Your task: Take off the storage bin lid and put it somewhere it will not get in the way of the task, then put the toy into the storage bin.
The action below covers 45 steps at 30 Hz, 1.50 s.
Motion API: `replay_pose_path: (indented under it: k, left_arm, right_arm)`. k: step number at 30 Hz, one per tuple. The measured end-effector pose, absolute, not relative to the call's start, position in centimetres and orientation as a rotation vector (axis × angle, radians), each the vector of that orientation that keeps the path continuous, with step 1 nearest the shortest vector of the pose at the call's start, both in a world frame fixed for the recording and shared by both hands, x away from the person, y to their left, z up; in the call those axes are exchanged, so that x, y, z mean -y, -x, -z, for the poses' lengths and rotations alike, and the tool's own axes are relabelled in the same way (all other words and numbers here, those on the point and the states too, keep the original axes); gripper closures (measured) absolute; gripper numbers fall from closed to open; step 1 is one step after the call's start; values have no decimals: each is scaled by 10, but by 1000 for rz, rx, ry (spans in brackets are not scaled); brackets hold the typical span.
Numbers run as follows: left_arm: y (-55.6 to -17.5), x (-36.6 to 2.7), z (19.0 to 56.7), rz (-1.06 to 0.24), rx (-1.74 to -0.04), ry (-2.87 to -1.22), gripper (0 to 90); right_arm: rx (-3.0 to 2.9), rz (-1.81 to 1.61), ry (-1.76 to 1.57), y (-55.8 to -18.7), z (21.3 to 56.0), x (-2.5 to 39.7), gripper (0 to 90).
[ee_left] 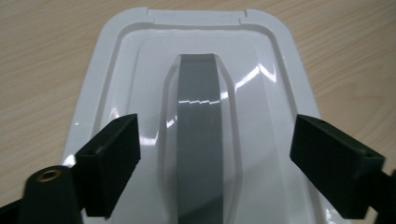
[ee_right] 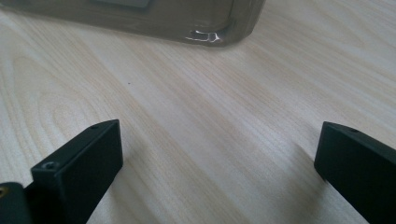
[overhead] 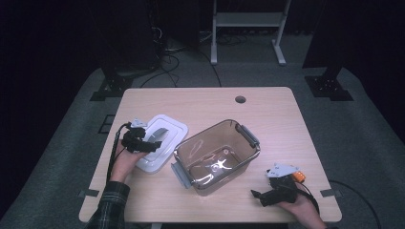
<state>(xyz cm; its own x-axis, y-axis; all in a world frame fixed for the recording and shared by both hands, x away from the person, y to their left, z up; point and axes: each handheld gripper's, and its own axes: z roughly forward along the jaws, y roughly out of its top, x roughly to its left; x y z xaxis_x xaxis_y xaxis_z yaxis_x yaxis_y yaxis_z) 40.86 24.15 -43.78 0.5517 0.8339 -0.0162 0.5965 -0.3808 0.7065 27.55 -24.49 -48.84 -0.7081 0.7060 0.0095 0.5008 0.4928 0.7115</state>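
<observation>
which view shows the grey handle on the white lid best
The left gripper view: the grey handle runs up the middle of the white lid, close and sharp, between the open jaws of the left gripper. The high view gives the handle as a small grey strip, partly behind that gripper. The right gripper view looks at the table and the clear bin's corner.

The clear storage bin (overhead: 217,157) sits in the middle of the worktop (overhead: 267,109), open-topped, blocking the straight way between the left tool (overhead: 145,143) and the right tool (overhead: 262,195). The white lid (overhead: 165,136) lies just beside the bin's left wall, its grey handle (ee_left: 201,135) running between the left tool's spread jaws. The far strip and right side of the worktop are bare, as is the wood between the right tool's parted jaws.
</observation>
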Motion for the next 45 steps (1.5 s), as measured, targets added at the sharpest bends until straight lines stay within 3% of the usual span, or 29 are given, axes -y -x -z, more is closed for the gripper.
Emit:
replay_pose_path:
  k: [9,33,45]
  left_arm:
    - [-389,-235,435,-422,-1102,-2153,17]
    - [-309,-202,447,-366,-893,-2248,0]
    - [-294,-184,461,-317,-809,-2294,0]
  right_arm:
    - [-2459,-1032,-1016,-275,489,245,1]
    - [-2459,-1033,-1017,-276,488,247,1]
    - [-2481,-1002,-1020,-278,486,246,2]
